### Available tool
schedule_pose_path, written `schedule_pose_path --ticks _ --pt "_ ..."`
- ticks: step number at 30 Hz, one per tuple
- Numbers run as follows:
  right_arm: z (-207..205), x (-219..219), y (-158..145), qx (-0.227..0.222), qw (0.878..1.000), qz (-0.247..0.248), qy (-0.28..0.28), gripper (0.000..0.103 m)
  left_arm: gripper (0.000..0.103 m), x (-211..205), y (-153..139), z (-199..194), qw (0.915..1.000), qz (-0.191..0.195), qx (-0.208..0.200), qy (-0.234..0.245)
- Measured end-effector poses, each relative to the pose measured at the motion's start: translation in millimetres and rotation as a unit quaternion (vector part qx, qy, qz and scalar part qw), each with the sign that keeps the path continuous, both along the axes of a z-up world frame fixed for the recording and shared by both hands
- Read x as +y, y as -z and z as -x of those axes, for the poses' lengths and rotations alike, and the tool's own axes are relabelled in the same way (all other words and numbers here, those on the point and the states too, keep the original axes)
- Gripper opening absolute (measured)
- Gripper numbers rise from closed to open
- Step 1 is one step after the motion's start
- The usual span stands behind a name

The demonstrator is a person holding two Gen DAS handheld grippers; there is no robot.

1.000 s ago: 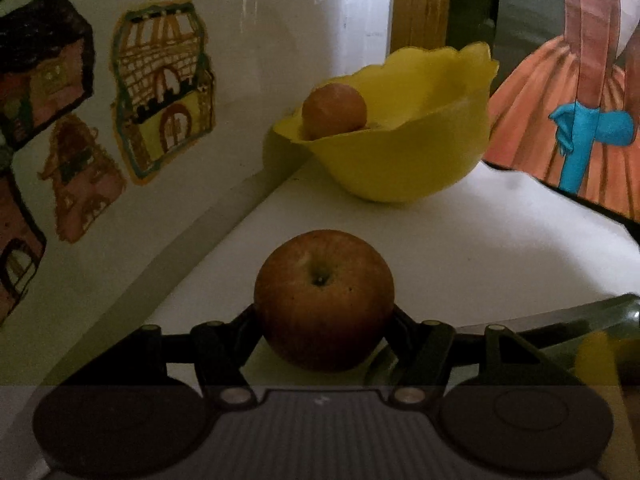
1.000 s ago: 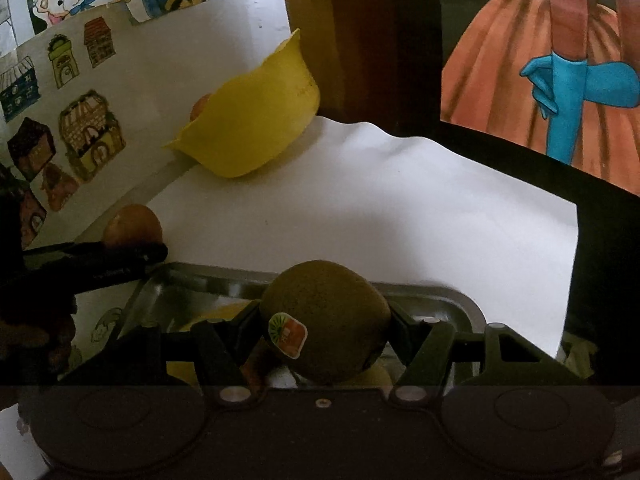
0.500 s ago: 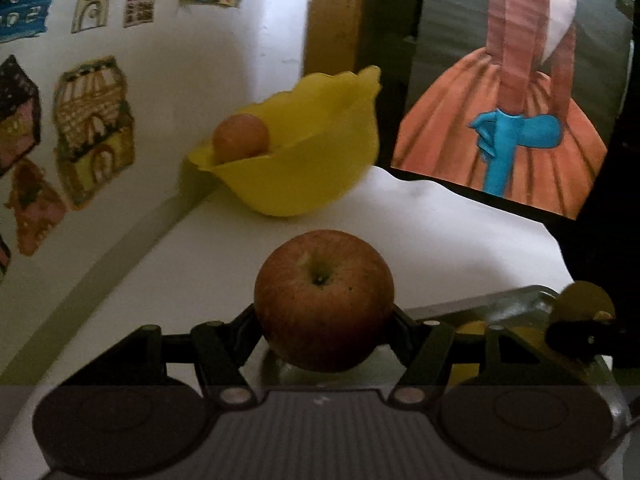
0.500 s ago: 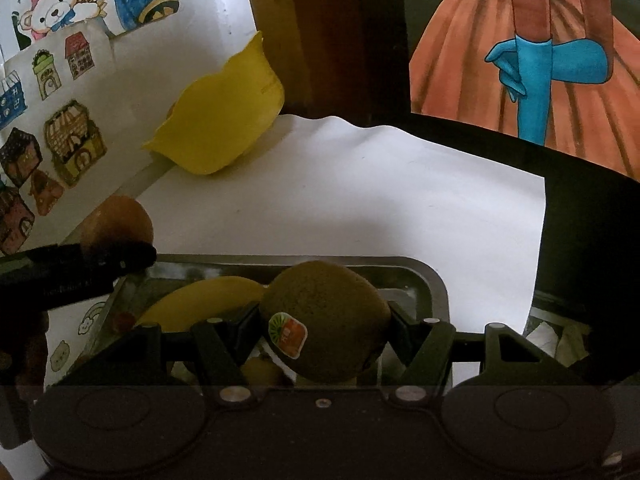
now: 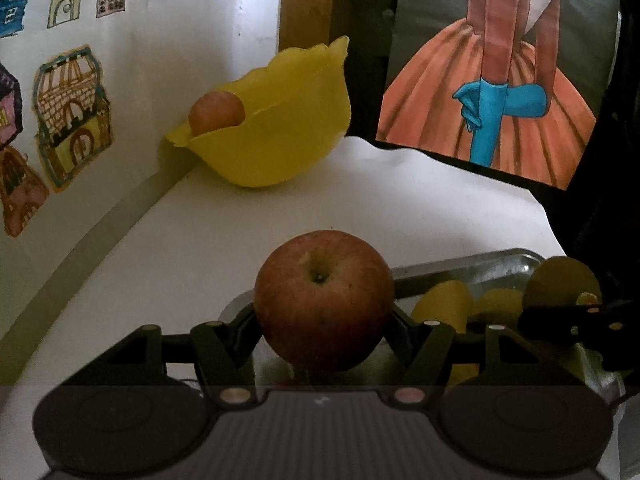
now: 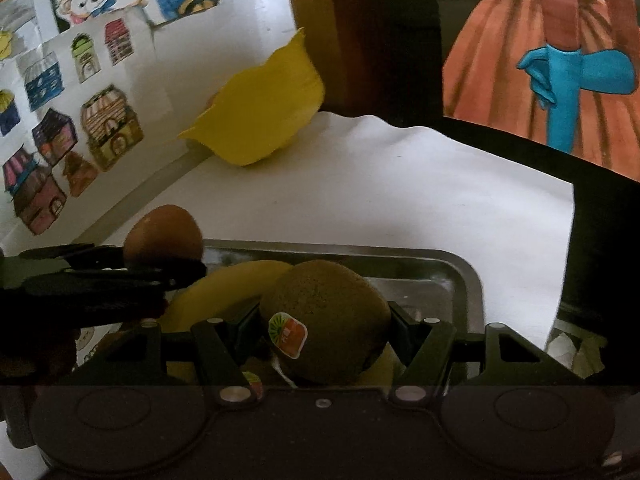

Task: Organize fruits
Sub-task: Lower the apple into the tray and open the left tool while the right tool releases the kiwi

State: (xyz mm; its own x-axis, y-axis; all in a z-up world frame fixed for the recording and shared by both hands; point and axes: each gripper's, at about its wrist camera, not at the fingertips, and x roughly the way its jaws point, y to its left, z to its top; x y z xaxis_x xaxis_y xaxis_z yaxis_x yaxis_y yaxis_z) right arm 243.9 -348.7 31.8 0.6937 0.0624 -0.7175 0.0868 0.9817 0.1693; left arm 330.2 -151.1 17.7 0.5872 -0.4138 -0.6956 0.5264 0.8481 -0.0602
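My left gripper (image 5: 324, 320) is shut on a red apple (image 5: 323, 304), held over the near left corner of a metal tray (image 5: 500, 262). My right gripper (image 6: 326, 332) is shut on a brown kiwi (image 6: 332, 312) with a sticker, held above the same tray (image 6: 452, 268), where a banana (image 6: 232, 284) lies. In the right wrist view the left gripper and its apple (image 6: 162, 236) show at the left. A yellow bowl (image 5: 276, 136) stands by the far wall with an orange fruit (image 5: 216, 112) in it.
White paper (image 5: 400, 200) covers the table between tray and bowl. A wall with house drawings (image 5: 68, 116) runs along the left. A painting of an orange skirt (image 5: 488, 112) leans at the back right. Yellow fruit pieces (image 5: 452, 300) lie in the tray.
Both grippers have drawn back from the bowl, so it looks smaller and farther. The tray and its banana have come into fuller view. Each gripper has kept its fruit.
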Motion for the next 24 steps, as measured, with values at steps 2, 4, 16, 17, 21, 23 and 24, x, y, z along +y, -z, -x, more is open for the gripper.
schedule_pose_path --ticks 2,4,16,17,21,23,24 --pt "-2.5 4.3 1.0 0.000 1.000 0.005 -0.009 0.067 0.070 -1.4 0.9 3.0 1.0000 -0.003 0.001 -0.001" --pt "-4.6 7.0 2.8 -0.001 1.000 0.009 -0.013 0.067 0.070 -2.0 0.7 5.1 1.0000 -0.006 -0.002 -0.008" --pt "-8.2 13.1 12.3 -0.038 0.995 0.064 -0.059 0.067 0.070 7.1 11.8 5.7 0.9971 0.021 0.027 -0.068" --pt "-6.8 12.2 13.0 -0.043 0.995 0.063 -0.058 0.067 0.070 8.4 12.6 9.5 0.9968 0.026 0.016 -0.074" --pt "0.0 11.8 15.9 -0.069 0.994 0.062 -0.060 0.068 0.072 8.6 13.5 20.8 0.9963 0.031 -0.012 -0.080" --pt "3.7 12.5 18.4 -0.084 0.992 0.070 -0.060 0.069 0.076 12.0 11.8 27.5 0.9956 0.044 -0.036 -0.075" --pt "5.8 12.7 19.4 -0.091 0.992 0.070 -0.057 0.070 0.079 13.8 10.2 31.7 0.9949 0.048 -0.049 -0.075"
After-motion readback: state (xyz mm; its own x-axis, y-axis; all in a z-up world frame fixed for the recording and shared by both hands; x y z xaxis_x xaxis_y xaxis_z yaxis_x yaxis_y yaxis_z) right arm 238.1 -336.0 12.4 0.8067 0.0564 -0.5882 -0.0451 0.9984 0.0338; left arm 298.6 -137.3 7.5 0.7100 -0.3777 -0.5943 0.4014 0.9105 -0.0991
